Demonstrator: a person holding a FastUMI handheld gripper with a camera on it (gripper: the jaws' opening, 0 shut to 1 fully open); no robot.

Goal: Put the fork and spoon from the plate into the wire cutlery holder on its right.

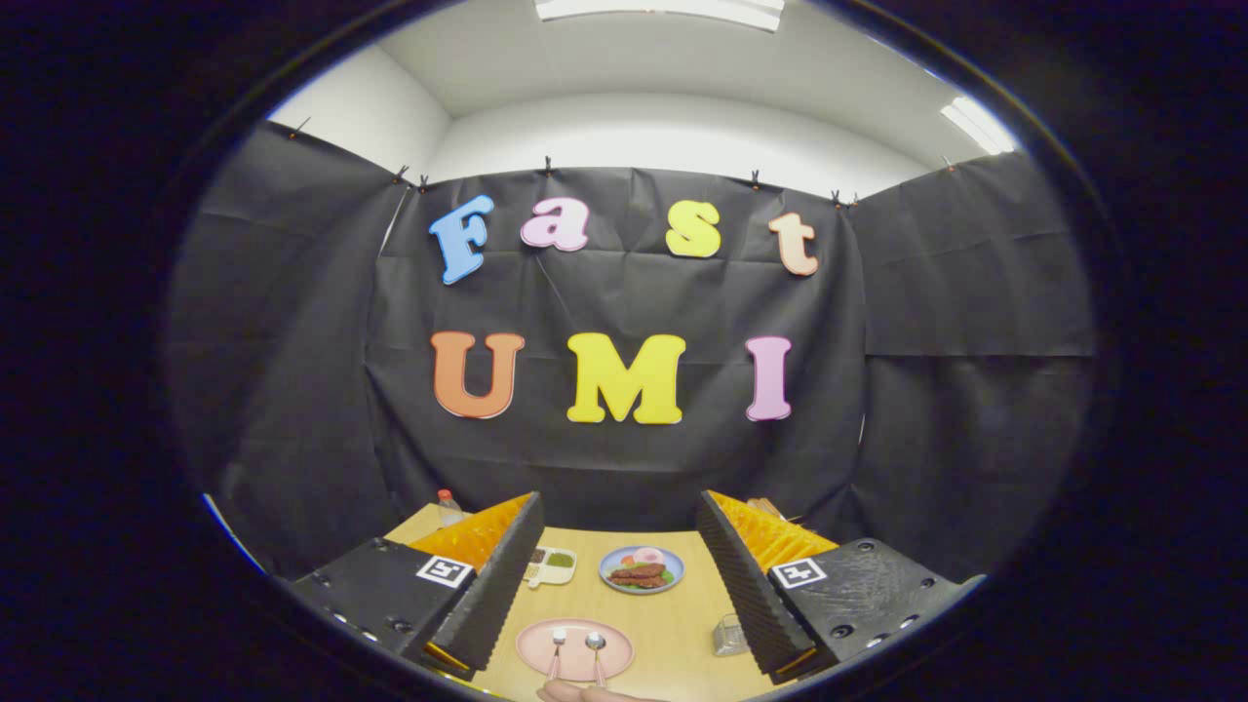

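Note:
A pink plate [575, 645] lies on the wooden table, between and just below my fingers. On it rest a fork [557, 649] on the left and a spoon [595, 651] on the right, heads pointing away. The wire cutlery holder [728, 634] stands to the plate's right, partly behind my right finger [743, 585]. My gripper [620, 575] hovers well above the table, open wide, with nothing between its fingers.
Beyond the plate sits a blue plate of food [641, 568] and a small white divided dish [551, 565] to its left. A bottle with a red cap [448, 507] stands at the far left. Something pale [585, 692], perhaps a hand, shows at the plate's near rim.

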